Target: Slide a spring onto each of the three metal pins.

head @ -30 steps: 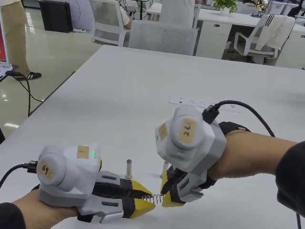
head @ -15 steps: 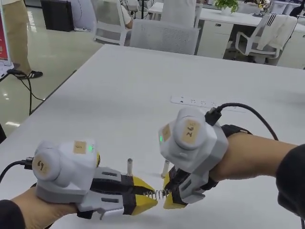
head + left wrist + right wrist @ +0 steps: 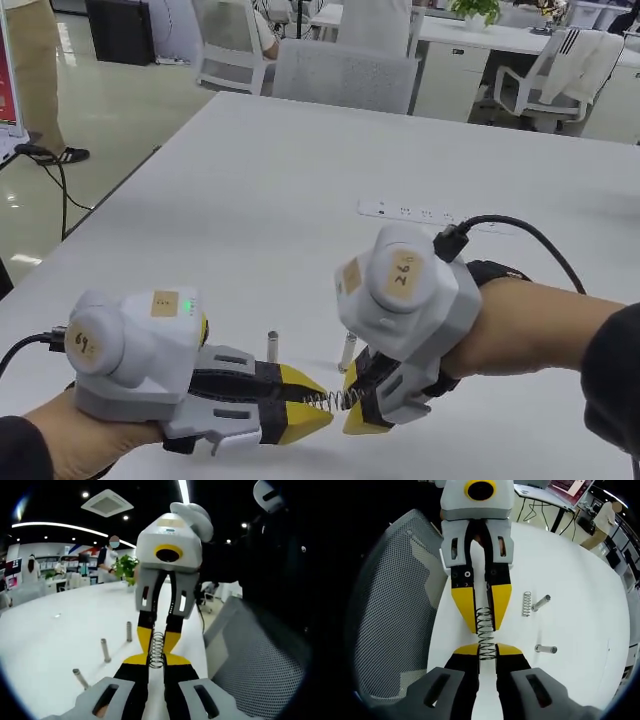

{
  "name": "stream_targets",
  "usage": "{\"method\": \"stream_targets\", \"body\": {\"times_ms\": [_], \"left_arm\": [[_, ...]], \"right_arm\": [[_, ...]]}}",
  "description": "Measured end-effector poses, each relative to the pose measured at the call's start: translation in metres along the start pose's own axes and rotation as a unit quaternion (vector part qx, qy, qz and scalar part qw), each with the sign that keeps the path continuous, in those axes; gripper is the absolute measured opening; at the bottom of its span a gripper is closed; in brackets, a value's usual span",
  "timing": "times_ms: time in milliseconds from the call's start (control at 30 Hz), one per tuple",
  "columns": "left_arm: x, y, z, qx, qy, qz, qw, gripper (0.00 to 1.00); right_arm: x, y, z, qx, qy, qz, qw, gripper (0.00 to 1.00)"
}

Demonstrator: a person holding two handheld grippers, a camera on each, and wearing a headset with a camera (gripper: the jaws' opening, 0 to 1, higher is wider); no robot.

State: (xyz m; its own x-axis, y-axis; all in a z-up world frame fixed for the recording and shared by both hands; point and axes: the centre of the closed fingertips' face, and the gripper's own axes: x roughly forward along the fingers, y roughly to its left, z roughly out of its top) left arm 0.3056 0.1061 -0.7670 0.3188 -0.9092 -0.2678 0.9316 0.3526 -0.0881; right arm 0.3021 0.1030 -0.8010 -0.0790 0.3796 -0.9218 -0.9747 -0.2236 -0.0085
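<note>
One small steel spring [image 3: 326,402] stretches between my two grippers, just above the white table [image 3: 300,200]. My left gripper [image 3: 320,412] is shut on one end of it and my right gripper [image 3: 352,406] on the other. In the left gripper view my left gripper [image 3: 156,659] pinches the spring [image 3: 157,650], and three upright metal pins [image 3: 105,650] stand to the left. In the right gripper view my right gripper [image 3: 487,650] grips the spring [image 3: 485,627]. A second spring [image 3: 526,603] lies beside a pin [image 3: 541,601]; another pin [image 3: 546,649] is nearer.
A white power strip [image 3: 415,214] lies farther back on the table, and a black cable [image 3: 520,230] runs from my right gripper. Mesh office chairs [image 3: 345,75] stand behind the table's far edge. A person [image 3: 35,70] stands at the far left.
Both grippers have stayed closed on the same spring and drifted only slightly; the head camera shifted a little.
</note>
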Motion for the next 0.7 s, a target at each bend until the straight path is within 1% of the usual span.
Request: {"method": "stream_targets", "body": {"times_ms": [233, 333, 500, 700], "left_arm": [[0.0, 0.001, -0.002, 0.002, 0.004, 0.001, 1.0, 0.03], [0.001, 0.001, -0.005, 0.004, 0.009, 0.0, 1.0, 0.03], [0.001, -0.001, -0.005, 0.007, 0.01, -0.001, 0.9999, 0.03], [0.002, -0.002, -0.006, 0.009, 0.013, -0.004, 0.9999, 0.03]], "right_arm": [[-0.009, -0.001, 0.007, 0.0, -0.009, -0.007, 0.9999, 0.09], [-0.013, 0.0, 0.012, 0.002, -0.02, -0.006, 0.9998, 0.09], [-0.015, 0.001, 0.015, -0.002, -0.02, -0.008, 0.9998, 0.09], [-0.02, 0.003, 0.025, -0.008, -0.026, -0.009, 0.9996, 0.08]]}}
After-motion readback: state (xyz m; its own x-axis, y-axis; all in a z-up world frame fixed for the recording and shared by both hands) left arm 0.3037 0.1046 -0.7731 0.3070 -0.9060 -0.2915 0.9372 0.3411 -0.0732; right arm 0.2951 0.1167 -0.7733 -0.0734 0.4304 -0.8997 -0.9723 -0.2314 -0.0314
